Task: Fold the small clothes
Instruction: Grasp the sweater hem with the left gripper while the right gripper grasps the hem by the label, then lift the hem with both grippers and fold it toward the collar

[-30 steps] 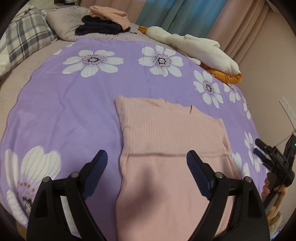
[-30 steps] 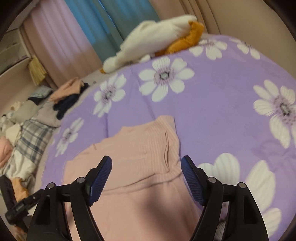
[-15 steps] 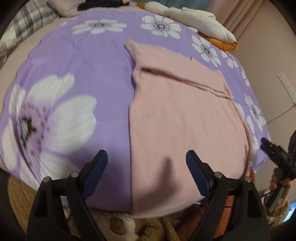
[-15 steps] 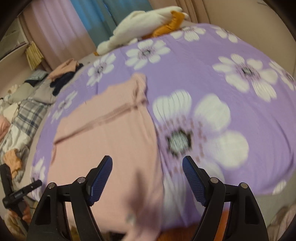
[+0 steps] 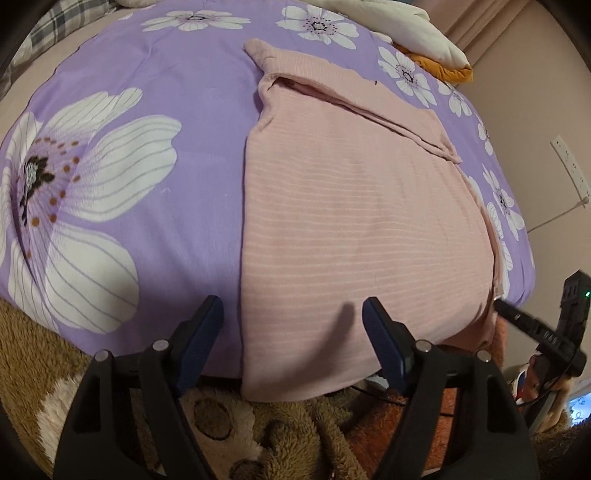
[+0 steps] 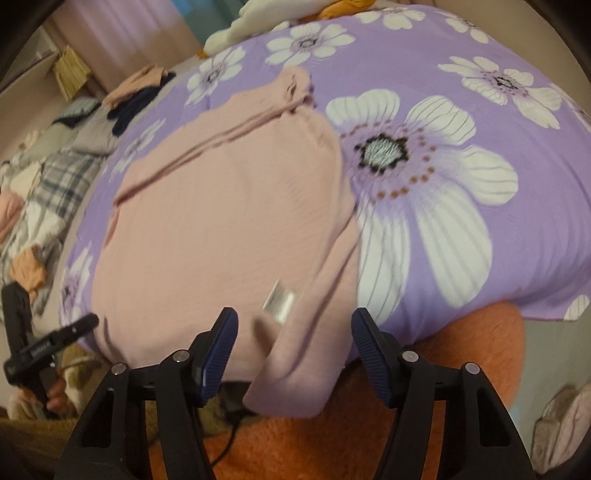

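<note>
A pink ribbed garment (image 5: 351,206) lies flat on the purple flowered bedspread (image 5: 122,155), its near hem hanging over the bed's front edge. My left gripper (image 5: 291,328) hovers over the hem's left corner; its jaws are closing, with the cloth edge below them and not pinched. In the right wrist view the same pink garment (image 6: 221,206) shows a white label near the hem. My right gripper (image 6: 293,332) straddles the hem's right corner, jaws closing, pads clear of the cloth. Each gripper appears at the edge of the other's view: the right gripper (image 5: 517,317) and the left gripper (image 6: 79,325).
Brown and orange fuzzy blankets (image 5: 258,435) lie below the bed's front edge. A white and orange bundle (image 5: 413,22) sits at the bed's far side. A plaid pillow and piled clothes (image 6: 55,177) lie at the left. A wall socket (image 5: 569,162) is on the right.
Both grippers have dropped and drawn back from over the middle of the garment to its near hem at the bed's edge. Both pairs of jaws have narrowed somewhat.
</note>
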`<state>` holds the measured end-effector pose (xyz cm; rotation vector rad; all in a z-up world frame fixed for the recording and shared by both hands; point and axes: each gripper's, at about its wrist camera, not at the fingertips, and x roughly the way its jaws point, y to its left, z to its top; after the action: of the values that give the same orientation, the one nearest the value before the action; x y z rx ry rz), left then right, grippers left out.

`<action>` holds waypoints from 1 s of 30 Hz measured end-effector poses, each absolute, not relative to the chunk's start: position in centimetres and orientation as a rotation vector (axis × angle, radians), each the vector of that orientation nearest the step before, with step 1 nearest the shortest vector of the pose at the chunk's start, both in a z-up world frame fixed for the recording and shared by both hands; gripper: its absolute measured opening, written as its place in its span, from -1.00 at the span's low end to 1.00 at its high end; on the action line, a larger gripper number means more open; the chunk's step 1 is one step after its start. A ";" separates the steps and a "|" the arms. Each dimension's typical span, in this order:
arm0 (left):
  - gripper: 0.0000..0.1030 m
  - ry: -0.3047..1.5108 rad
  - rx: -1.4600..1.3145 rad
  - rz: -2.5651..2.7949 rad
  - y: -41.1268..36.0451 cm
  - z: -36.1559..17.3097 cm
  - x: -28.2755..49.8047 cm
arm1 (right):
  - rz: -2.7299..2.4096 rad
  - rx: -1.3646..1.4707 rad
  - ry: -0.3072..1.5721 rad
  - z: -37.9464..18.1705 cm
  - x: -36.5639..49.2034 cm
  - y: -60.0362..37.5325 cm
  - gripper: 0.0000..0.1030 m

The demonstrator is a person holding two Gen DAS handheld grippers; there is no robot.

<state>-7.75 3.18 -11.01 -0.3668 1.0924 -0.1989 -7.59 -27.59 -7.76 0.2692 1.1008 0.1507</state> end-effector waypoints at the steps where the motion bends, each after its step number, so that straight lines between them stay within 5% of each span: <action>1: 0.44 1.092 -0.374 -0.198 3.2 -11.0 -7.8 | 0.158 0.259 1.113 -8.1 -7.7 -27.3 0.25; 5: 0.29 1.086 -0.355 -0.216 2.7 -11.3 -8.1 | 0.143 0.221 1.126 -8.7 -7.6 -26.9 0.14; 8: -0.14 1.086 -0.330 -0.185 2.8 -11.3 -8.0 | 0.121 0.221 1.123 -8.7 -7.5 -27.4 -0.10; 10: -0.61 1.078 -0.327 -0.151 3.0 -11.4 -7.9 | 0.097 0.194 1.122 -8.7 -7.6 -27.5 -0.44; 12: -0.84 1.069 -0.331 -0.140 2.9 -11.4 -7.9 | 0.083 0.195 1.122 -8.6 -7.7 -27.7 -0.62; 13: -0.87 1.065 -0.334 -0.151 2.8 -11.3 -7.9 | 0.081 0.200 1.122 -8.5 -7.7 -27.9 -0.80; 16: -0.89 1.058 -0.301 -0.145 2.3 -10.8 -7.9 | 0.114 0.217 1.104 -7.4 -8.0 -28.2 -0.89; 30: -0.90 0.958 -0.370 -0.202 3.1 -5.9 -7.4 | 0.226 0.293 0.940 -2.7 -5.1 -28.5 -0.90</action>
<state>-7.39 3.11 -5.95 -0.3703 0.9581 -0.2020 -5.06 -28.51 -2.67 0.2935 0.9404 0.2255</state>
